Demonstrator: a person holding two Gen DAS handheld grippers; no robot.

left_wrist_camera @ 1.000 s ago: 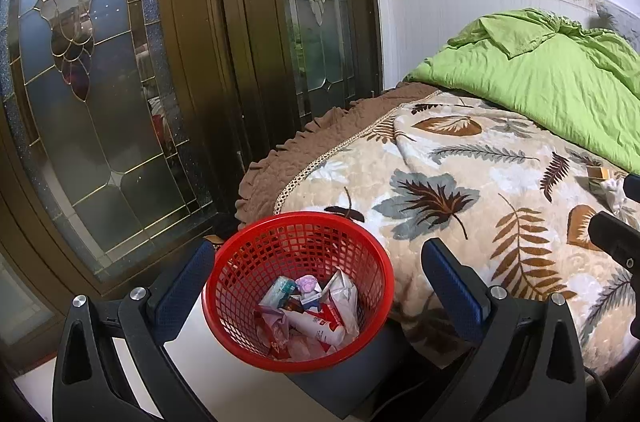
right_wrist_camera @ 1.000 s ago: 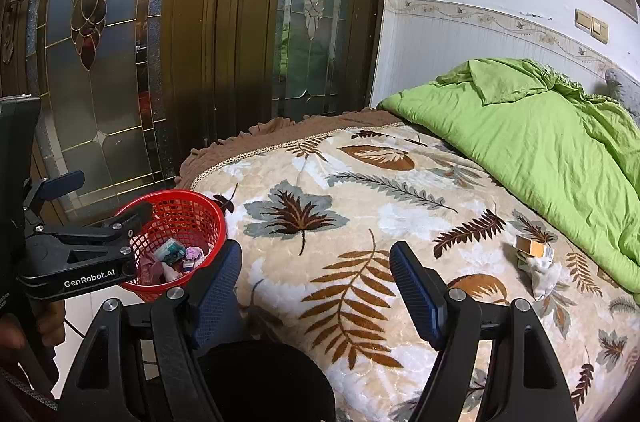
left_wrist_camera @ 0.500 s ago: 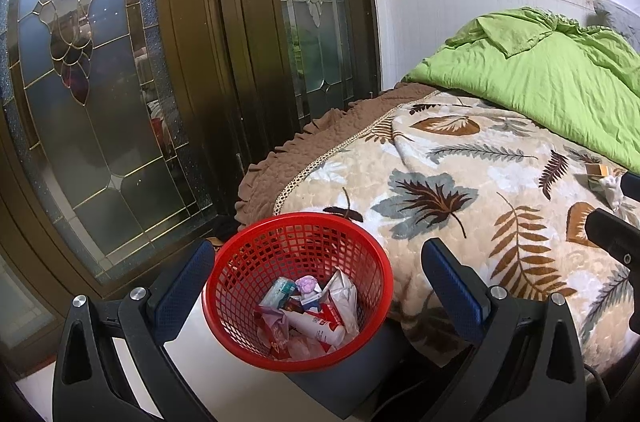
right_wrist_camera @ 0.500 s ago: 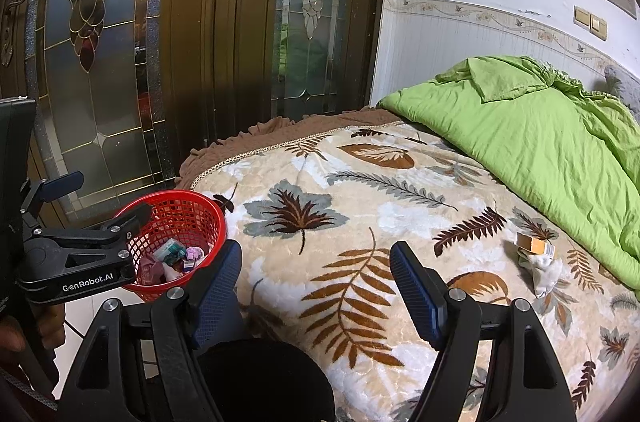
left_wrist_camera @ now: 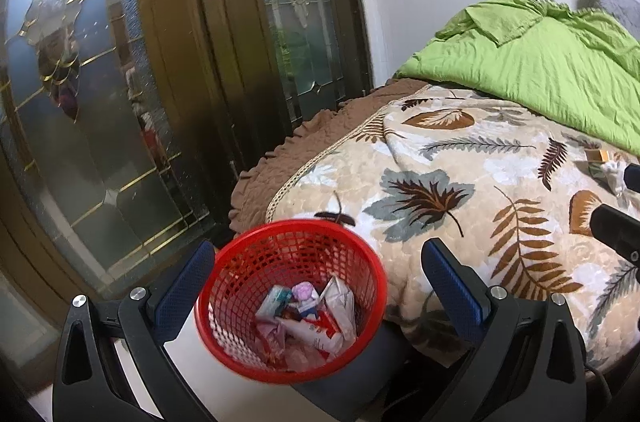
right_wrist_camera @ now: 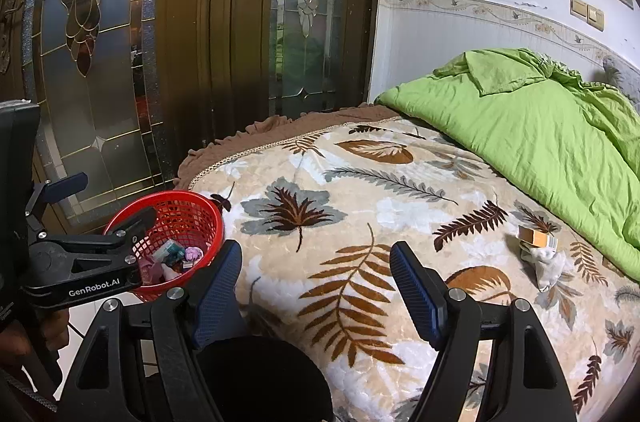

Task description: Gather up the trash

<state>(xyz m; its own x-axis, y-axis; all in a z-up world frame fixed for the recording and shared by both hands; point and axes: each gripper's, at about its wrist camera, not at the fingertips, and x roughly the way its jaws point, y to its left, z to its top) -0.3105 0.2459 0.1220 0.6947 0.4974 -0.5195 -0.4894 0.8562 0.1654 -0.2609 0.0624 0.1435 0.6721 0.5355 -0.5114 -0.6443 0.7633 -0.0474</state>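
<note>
Over on the left, the left tool is spread wide around the red plastic mesh basket, pads not touching it, wrappers piled inside. The right tool is spread too, nothing between its pads, hanging over the leaf-print blanket. Further right, a small orange-and-white box and crumpled white tissue sit just beside the green quilt.
</note>
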